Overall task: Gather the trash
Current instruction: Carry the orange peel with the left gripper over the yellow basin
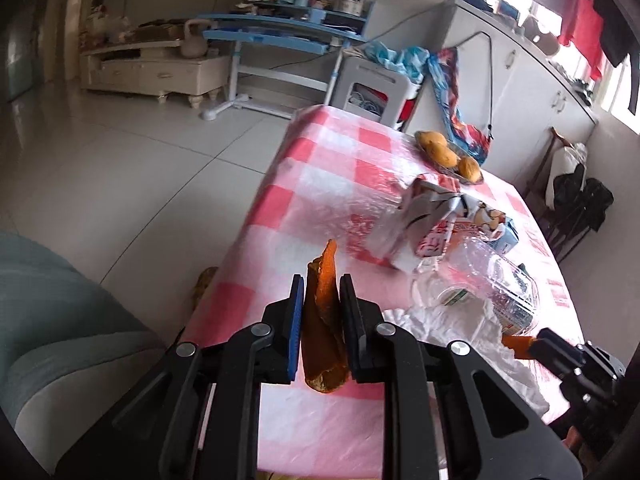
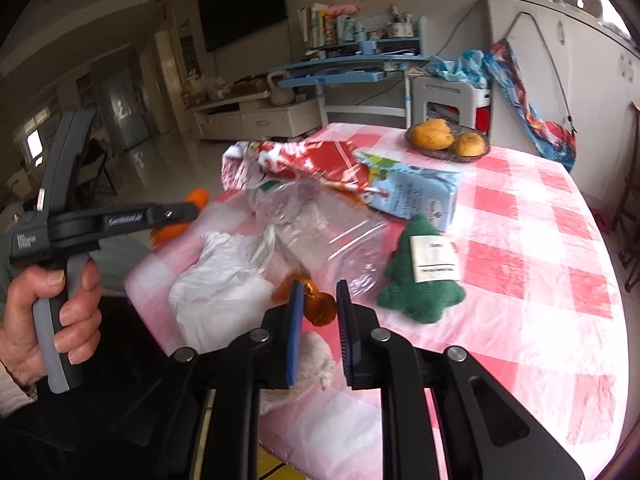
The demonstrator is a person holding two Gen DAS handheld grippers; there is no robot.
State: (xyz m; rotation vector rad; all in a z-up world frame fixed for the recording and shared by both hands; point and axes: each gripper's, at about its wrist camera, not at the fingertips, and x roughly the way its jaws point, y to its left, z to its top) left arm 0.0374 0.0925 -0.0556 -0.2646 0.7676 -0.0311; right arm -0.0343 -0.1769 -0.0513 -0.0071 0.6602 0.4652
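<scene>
My left gripper is shut on a curled strip of orange peel, held upright over the near edge of the pink checked table. In the right wrist view a hand holds the left gripper off the table's left side, with the peel blurred at its tip. My right gripper sits low over the table, shut on a second piece of orange peel. The same right gripper shows at the lower right of the left wrist view, with that peel at its tip.
A crushed clear bottle, a blue carton, a red and white wrapper and crumpled white paper lie past the right gripper. A green knitted tree lies to the right. A fruit basket stands at the far edge.
</scene>
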